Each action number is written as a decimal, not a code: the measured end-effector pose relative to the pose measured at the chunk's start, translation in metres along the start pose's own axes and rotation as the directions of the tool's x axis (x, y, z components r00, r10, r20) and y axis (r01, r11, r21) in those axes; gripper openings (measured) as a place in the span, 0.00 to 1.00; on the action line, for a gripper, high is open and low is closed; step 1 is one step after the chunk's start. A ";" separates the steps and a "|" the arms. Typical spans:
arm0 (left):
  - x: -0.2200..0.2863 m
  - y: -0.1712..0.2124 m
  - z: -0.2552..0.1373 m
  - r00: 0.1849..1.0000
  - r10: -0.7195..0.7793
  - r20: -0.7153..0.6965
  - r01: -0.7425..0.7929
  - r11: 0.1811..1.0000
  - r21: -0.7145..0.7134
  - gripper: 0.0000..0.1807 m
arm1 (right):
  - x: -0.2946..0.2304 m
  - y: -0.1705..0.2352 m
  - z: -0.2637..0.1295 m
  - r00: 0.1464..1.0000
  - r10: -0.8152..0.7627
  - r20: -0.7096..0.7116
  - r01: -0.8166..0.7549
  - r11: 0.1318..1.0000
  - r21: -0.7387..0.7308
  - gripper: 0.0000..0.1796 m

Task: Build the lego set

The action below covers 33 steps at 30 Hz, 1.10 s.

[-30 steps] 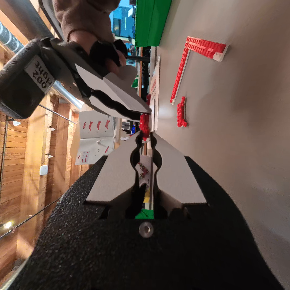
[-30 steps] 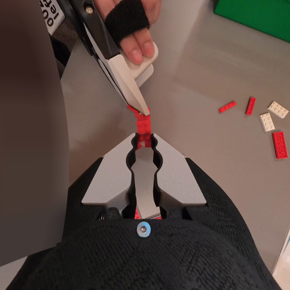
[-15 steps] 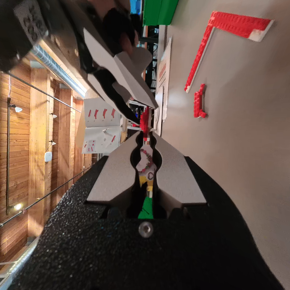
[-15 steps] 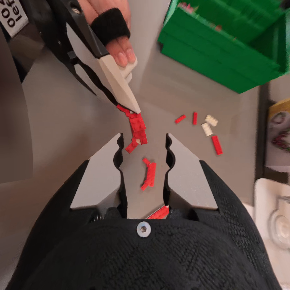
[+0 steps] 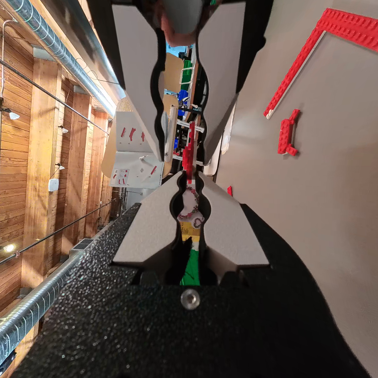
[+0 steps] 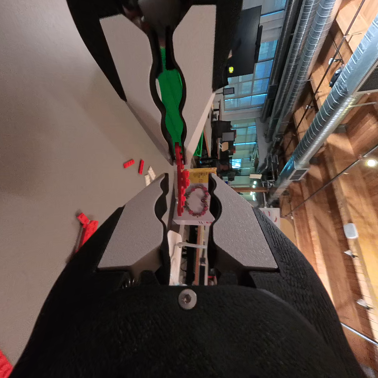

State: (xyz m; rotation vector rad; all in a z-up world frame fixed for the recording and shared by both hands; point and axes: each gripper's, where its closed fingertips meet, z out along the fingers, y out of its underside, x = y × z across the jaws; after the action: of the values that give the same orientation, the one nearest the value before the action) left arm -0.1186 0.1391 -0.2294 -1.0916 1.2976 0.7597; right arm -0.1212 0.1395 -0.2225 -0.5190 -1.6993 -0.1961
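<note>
Now the left tool (image 5: 189, 173), turned sideways above the desk (image 5: 306, 184), pinches the red piece (image 5: 189, 155), while the right tool (image 6: 187, 178) faces it, jaws spread, gripping nothing.

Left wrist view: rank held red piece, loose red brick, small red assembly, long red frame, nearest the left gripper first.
1. held red piece, in left gripper
2. loose red brick, right
3. small red assembly, farther right
4. long red frame, top right
</note>
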 end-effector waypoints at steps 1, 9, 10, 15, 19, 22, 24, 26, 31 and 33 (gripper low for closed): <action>0.000 0.000 0.000 1.000 -0.001 0.001 0.001 1.000 -0.001 0.03 | 0.000 0.001 0.001 1.000 -0.019 -0.006 0.019 1.000 -0.014 0.19; -0.001 0.001 0.002 1.000 -0.015 -0.006 0.015 1.000 -0.025 0.03 | -0.010 0.010 0.009 0.996 -0.082 0.021 0.084 0.993 -0.081 0.13; -0.001 0.002 0.002 1.000 -0.019 -0.007 0.018 0.999 -0.032 0.03 | -0.010 0.011 0.010 0.996 -0.085 0.015 0.086 0.992 -0.090 0.12; 0.005 0.005 0.005 0.999 -0.034 -0.009 0.033 0.996 -0.077 0.03 | -0.010 0.016 0.014 0.993 -0.121 -0.002 0.119 0.979 -0.163 0.07; 0.010 0.007 0.005 0.999 -0.044 -0.018 0.042 0.995 -0.094 0.03 | -0.014 0.018 0.016 0.984 -0.180 -0.005 0.175 0.967 -0.187 0.07; 0.014 0.008 0.005 0.999 -0.041 -0.036 0.037 0.994 -0.099 0.03 | -0.017 0.018 0.017 0.982 -0.190 -0.004 0.186 0.965 -0.187 0.06; 0.018 0.009 0.006 0.998 -0.028 -0.050 0.023 0.995 -0.102 0.03 | -0.021 0.019 0.017 0.982 -0.189 0.017 0.189 0.965 -0.182 0.05; 0.022 0.009 0.006 0.997 -0.030 -0.066 0.022 0.994 -0.105 0.03 | -0.026 0.020 0.018 0.984 -0.175 0.041 0.180 0.968 -0.174 0.04; 0.031 0.012 0.008 0.993 -0.048 -0.103 0.036 0.992 -0.118 0.03 | -0.036 0.022 0.021 0.979 -0.167 0.118 0.184 0.970 -0.156 0.05; 0.035 0.015 0.008 0.989 -0.075 -0.130 0.059 0.991 -0.121 0.03 | -0.040 0.023 0.023 0.981 -0.132 0.144 0.151 0.979 -0.136 0.05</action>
State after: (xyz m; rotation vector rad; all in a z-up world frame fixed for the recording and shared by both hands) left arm -0.1234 0.1470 -0.2671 -1.2935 1.3351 0.7294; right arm -0.1273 0.1601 -0.2692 -0.5292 -1.8639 -0.3995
